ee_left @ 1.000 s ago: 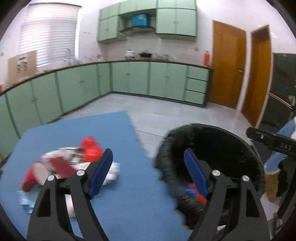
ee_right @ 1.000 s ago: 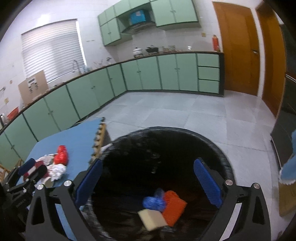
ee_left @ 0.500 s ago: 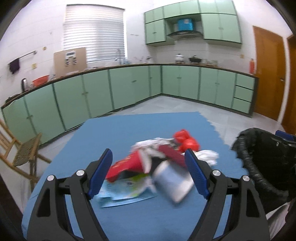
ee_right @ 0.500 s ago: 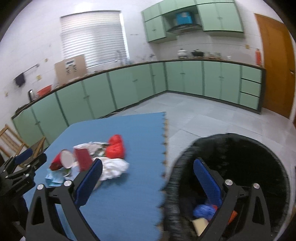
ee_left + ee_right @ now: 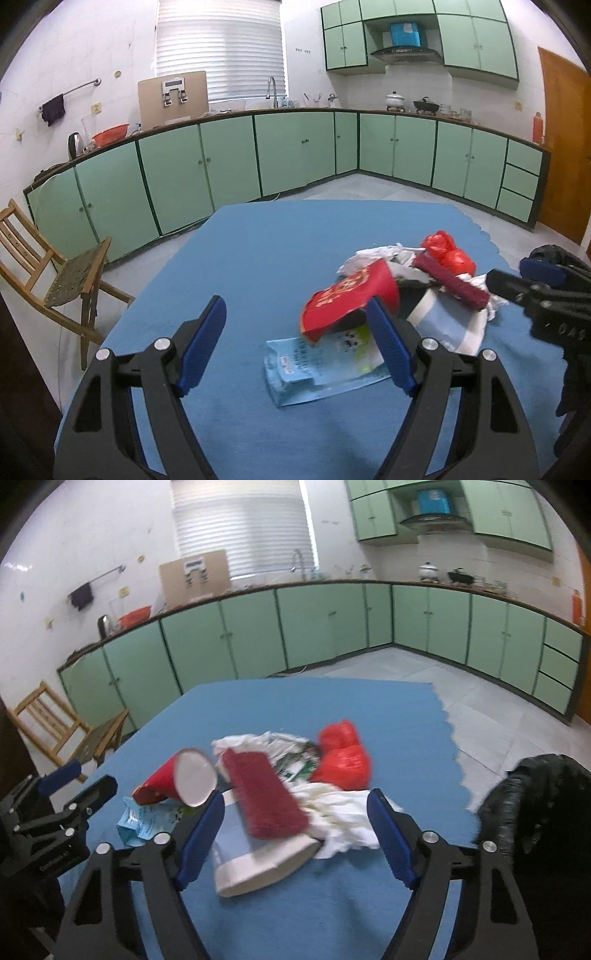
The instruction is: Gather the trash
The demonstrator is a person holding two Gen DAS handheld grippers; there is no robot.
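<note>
A trash pile lies on the blue table mat (image 5: 258, 258): a tipped red paper cup (image 5: 351, 299) (image 5: 173, 779), a light blue packet (image 5: 317, 365), a dark red pad (image 5: 266, 794), a red plastic bag (image 5: 343, 757), crumpled white paper (image 5: 343, 812) and a white-and-blue box (image 5: 258, 856). My left gripper (image 5: 295, 332) hovers open over the packet, its right finger in front of the cup. My right gripper (image 5: 295, 812) faces the box and the pad. Its jaws are closing but its pads touch nothing. The black-lined bin (image 5: 535, 812) stands to the right, off the table.
The mat's jagged right edge (image 5: 454, 746) borders the tiled floor. A wooden chair (image 5: 55, 273) stands left of the table. Green cabinets (image 5: 295, 155) run along the far walls. Each gripper shows at the edge of the other's view.
Both grippers swung left, away from the bin and onto the trash pile, which is now close and centred. The right jaws stand narrower than before.
</note>
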